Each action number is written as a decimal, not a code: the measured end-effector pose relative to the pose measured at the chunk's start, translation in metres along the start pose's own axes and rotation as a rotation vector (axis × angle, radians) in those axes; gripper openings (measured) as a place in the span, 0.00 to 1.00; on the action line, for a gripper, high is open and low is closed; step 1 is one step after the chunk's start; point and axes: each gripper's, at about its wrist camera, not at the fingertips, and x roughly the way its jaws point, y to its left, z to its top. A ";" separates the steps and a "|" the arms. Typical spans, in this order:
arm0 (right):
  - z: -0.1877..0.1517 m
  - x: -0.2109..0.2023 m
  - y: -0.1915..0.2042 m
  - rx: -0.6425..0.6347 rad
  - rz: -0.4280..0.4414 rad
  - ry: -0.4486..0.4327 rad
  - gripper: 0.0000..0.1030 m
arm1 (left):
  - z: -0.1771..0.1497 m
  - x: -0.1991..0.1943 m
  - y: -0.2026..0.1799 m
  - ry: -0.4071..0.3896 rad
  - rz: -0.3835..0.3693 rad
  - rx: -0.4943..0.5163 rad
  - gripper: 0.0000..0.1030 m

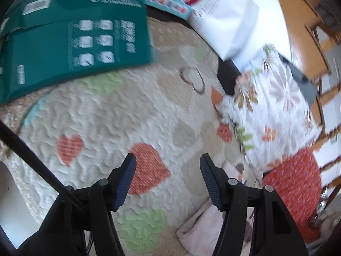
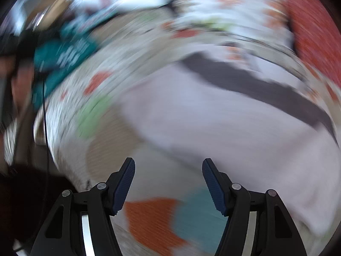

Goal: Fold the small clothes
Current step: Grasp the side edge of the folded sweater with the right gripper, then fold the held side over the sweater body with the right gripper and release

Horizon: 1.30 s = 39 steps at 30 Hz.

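Note:
A pale pink garment (image 2: 223, 132) with a dark grey band (image 2: 255, 85) lies spread on the quilt, blurred by motion, ahead and to the right of my right gripper (image 2: 168, 166). That gripper is open and empty, above the quilt. A corner of the pink garment (image 1: 200, 228) shows at the lower right of the left wrist view, just right of my left gripper (image 1: 168, 162). The left gripper is open and empty over a red heart on the quilt (image 1: 106, 115).
A green package (image 1: 70, 38) lies at the back left. A floral cushion (image 1: 268, 111) and a red patterned cloth (image 1: 296, 187) lie on the right. White papers (image 1: 221, 17) and a wooden chair (image 1: 309, 42) stand beyond.

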 end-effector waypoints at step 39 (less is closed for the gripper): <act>-0.127 -0.108 -0.285 0.783 -0.215 -0.060 0.10 | -0.159 0.065 -0.131 0.256 -0.006 0.483 0.65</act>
